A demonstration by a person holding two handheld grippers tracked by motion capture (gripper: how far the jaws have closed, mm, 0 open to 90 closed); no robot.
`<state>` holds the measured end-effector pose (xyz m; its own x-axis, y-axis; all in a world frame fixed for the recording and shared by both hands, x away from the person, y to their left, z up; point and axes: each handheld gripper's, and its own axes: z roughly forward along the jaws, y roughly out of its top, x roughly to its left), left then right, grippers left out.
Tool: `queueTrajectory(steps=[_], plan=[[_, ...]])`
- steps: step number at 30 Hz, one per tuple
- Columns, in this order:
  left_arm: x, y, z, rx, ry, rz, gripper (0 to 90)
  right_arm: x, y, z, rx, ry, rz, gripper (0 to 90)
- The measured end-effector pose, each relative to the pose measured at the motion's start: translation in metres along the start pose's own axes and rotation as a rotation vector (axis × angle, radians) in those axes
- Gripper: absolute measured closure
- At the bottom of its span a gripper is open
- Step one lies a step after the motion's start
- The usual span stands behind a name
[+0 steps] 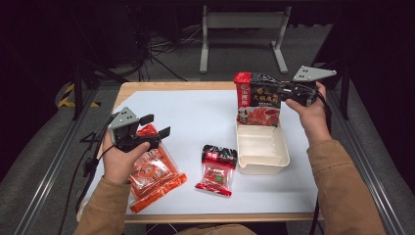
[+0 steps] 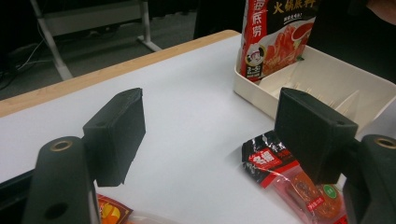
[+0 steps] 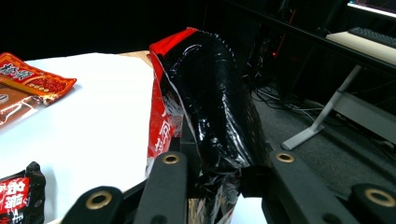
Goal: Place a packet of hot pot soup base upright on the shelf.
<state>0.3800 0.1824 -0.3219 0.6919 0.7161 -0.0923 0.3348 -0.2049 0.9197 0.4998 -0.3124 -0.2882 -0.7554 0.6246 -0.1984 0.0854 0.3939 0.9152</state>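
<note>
My right gripper (image 1: 278, 90) is shut on the top of a tall red-and-black sauce pouch (image 1: 258, 100), which stands upright with its bottom in the far end of a cream tray (image 1: 264, 159). In the right gripper view the pouch (image 3: 205, 107) is pinched between the jaws of the right gripper (image 3: 217, 172). My left gripper (image 1: 155, 126) is open above the table's left side, just over an orange packet (image 1: 154, 171). The left gripper view has the open left gripper (image 2: 210, 135), nothing between its jaws, the pouch (image 2: 275, 32) and the tray (image 2: 327, 79) beyond.
A small black-and-red packet (image 1: 218, 169) lies on the white tabletop (image 1: 195, 112) between the orange packet and the tray; it also appears as the small packet (image 2: 289, 177) near the left gripper. A metal stand (image 1: 242, 34) is on the floor beyond the table.
</note>
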Motion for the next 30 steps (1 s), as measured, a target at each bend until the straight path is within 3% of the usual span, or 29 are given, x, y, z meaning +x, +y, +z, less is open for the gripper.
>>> queueTrajectory(steps=[3, 8, 18, 30], plan=[[0.001, -0.001, -0.002, -0.002, 0.004, -0.002, 25.5, 0.001, -0.002, -0.001, 0.003, 0.001, 0.004, 75.2], [0.002, -0.002, -0.005, 0.003, 0.009, -0.001, 25.0, 0.001, -0.014, 0.003, 0.089, 0.005, 0.010, 74.3], [0.005, -0.006, -0.004, 0.020, 0.015, -0.006, 25.0, -0.002, -0.034, -0.001, 0.091, -0.005, 0.068, 74.2], [0.012, -0.013, -0.008, 0.035, 0.062, -0.009, 23.7, -0.001, -0.035, -0.002, 0.097, -0.007, 0.100, 69.7]])
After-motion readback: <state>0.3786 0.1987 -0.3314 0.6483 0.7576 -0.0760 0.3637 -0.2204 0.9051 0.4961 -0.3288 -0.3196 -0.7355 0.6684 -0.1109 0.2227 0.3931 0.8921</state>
